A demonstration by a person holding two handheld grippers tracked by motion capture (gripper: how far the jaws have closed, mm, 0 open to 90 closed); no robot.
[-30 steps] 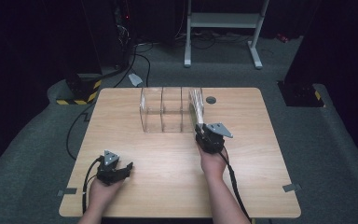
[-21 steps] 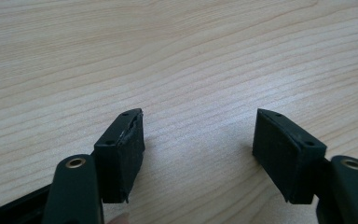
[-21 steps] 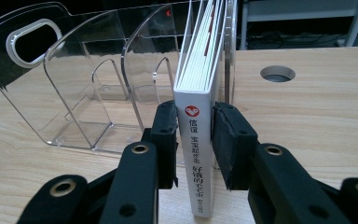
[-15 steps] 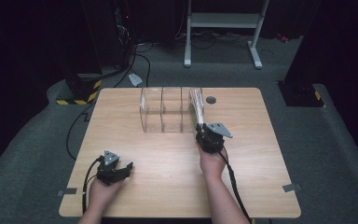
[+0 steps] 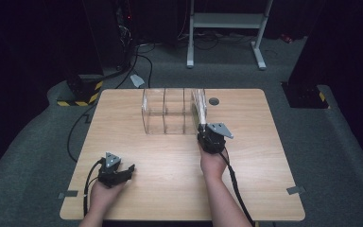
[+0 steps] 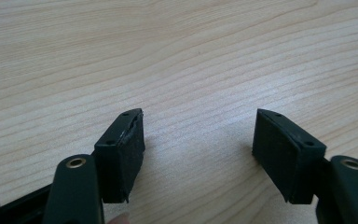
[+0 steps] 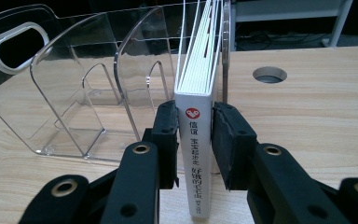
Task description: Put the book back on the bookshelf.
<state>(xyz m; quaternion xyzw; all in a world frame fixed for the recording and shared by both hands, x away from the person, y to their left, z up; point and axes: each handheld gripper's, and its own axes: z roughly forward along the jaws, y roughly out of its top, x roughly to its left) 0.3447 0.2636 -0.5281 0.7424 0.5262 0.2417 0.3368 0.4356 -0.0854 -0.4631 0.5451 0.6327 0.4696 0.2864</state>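
Note:
A thin white book [image 7: 196, 84] with a red mark and dark lettering on its spine stands upright in the rightmost slot of a clear acrylic file rack [image 7: 79, 93]. My right gripper [image 7: 195, 140] is shut on the book's spine, one pad on each cover. In the high view the book [image 5: 200, 105] sits at the right end of the rack [image 5: 165, 116], at the table's far middle, with the right gripper [image 5: 203, 130] just in front of it. My left gripper [image 5: 128, 171] rests near the front left of the table, open; nothing lies between its pads [image 6: 121, 154].
The light wooden table [image 5: 170, 165] has a round cable hole [image 5: 213, 101] just right of the rack. Two slots of the rack hold nothing. Beyond the table, a metal stand [image 5: 227, 21], cables and a yellow-black striped block [image 5: 78, 92] are on the floor.

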